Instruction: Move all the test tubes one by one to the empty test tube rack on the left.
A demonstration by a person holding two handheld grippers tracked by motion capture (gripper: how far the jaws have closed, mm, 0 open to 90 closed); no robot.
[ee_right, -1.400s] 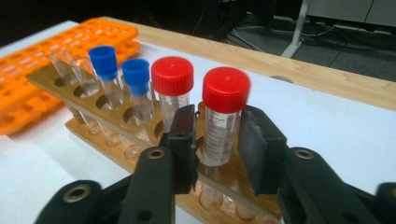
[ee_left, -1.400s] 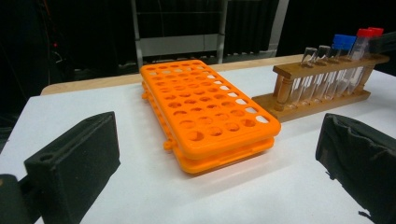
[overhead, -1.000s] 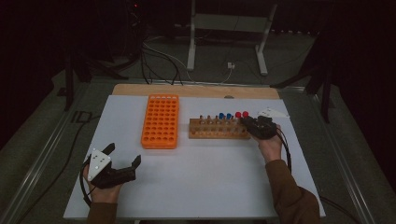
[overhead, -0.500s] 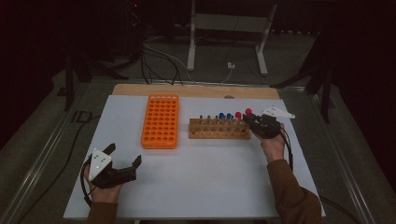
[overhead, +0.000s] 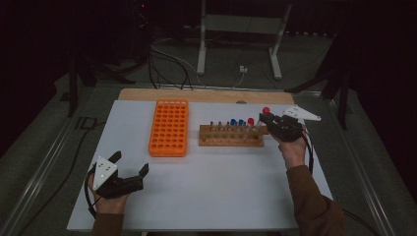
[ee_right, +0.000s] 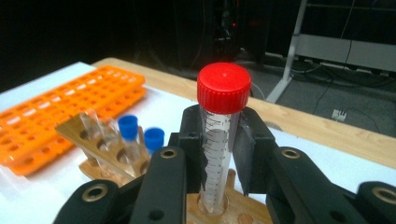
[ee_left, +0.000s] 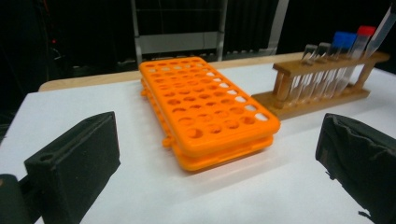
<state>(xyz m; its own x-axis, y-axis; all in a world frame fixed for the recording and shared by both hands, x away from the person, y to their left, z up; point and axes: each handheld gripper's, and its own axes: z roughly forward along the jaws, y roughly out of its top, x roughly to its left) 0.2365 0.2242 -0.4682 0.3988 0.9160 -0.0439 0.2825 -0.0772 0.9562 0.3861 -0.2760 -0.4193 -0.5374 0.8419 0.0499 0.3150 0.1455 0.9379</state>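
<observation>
- While the right tool (ee_right: 219, 154) clenches the red-capped tube (ee_right: 219, 140) below its cap, the tube's tip sits at its hole in the wooden rack (overhead: 230, 135)'s right end; a tilted pull could jam it or tip the rack.
- A sideways swing might knock the blue-capped tubes (ee_right: 135, 133) close beside it.
- Released and resting low on the bench (overhead: 206, 196), the left tool (overhead: 129, 169) faces the orange rack (ee_left: 205, 112).
- Hidden: the tube's tip behind the jaws; whether it has liquid is unclear.

Right gripper (overhead: 266, 118) grips red-capped tube (overhead: 264, 114) above wooden rack (overhead: 230, 136)
</observation>
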